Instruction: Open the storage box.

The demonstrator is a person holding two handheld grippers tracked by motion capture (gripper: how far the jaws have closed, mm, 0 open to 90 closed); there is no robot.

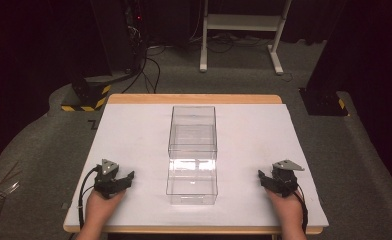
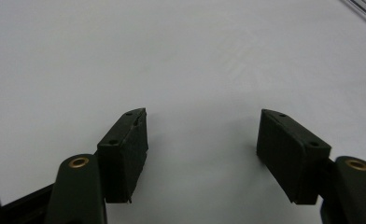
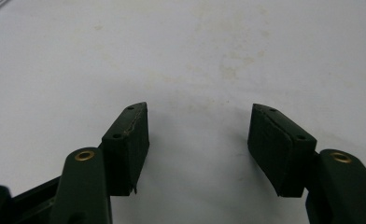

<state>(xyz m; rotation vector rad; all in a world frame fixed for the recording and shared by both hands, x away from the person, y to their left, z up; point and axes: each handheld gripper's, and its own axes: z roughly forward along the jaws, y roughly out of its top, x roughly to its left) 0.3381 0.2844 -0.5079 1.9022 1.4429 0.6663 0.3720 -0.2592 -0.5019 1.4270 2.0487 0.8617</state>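
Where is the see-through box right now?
In the high view, the clear plastic box sits in the middle of the white table, between the left hand-held gripper and the right hand-held gripper, touching neither.

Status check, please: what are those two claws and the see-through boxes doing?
Left gripper open, empty. Right gripper open, empty. Two clear boxes untouched between them. Nothing in the way.

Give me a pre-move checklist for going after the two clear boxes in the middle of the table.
1. Left gripper jaws open, nothing between them: ok.
2. Right gripper jaws open, nothing between them: ok.
3. Near clear box lies between the grippers, apart from both: ok.
4. Far clear box sits right behind the near one; whether they touch: cannot tell.
5. Boxes hold nothing visible: ok.
6. White table top bare along both approach paths: ok.
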